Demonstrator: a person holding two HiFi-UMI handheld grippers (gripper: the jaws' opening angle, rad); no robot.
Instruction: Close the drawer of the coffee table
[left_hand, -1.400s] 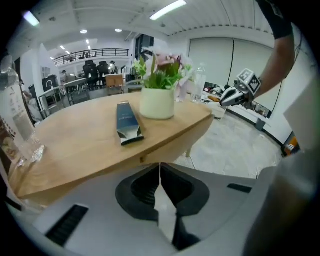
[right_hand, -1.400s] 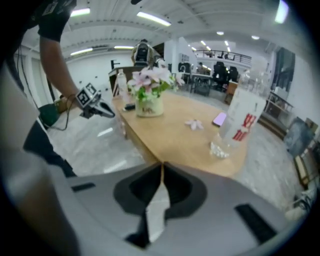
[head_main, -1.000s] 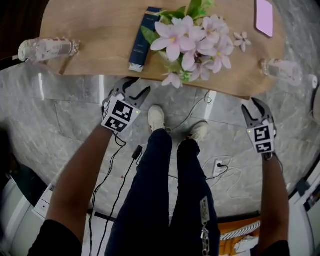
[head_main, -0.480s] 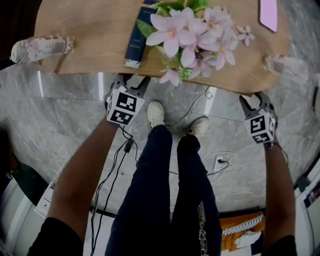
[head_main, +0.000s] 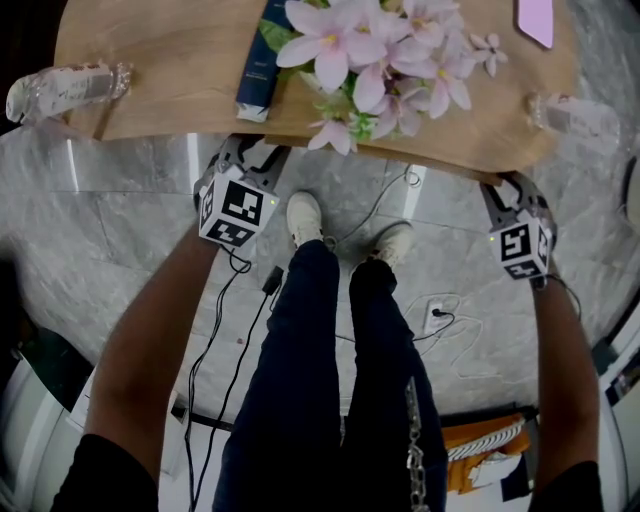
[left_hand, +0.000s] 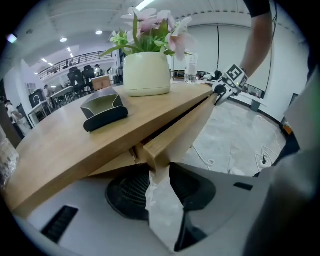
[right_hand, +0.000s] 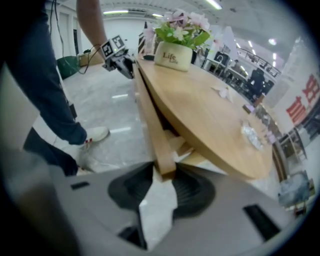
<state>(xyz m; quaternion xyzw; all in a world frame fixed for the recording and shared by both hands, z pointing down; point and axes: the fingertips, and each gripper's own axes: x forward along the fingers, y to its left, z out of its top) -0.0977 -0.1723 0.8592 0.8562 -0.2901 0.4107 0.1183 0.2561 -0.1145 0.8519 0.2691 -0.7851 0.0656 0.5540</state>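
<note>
Both pairs of jaws have been closing since the earlier frame and are now pinching the drawer (left_hand: 175, 135), which is standing slightly ajar under the tabletop (head_main: 170, 70). Flowers (head_main: 370, 50), a dark box (head_main: 255, 70), a left bottle (head_main: 65, 88), a right bottle (head_main: 570, 112) and a pink phone (head_main: 535, 18) are resting on top. Your legs (head_main: 340, 350) are standing between the grippers, facing the drawer; cables (head_main: 235, 330) are trailing across the floor. You are holding the left gripper (head_main: 250, 152) on the drawer's left end and the right gripper (head_main: 508, 185) on its right end, both angling steeply down, arms reaching forward.
</note>
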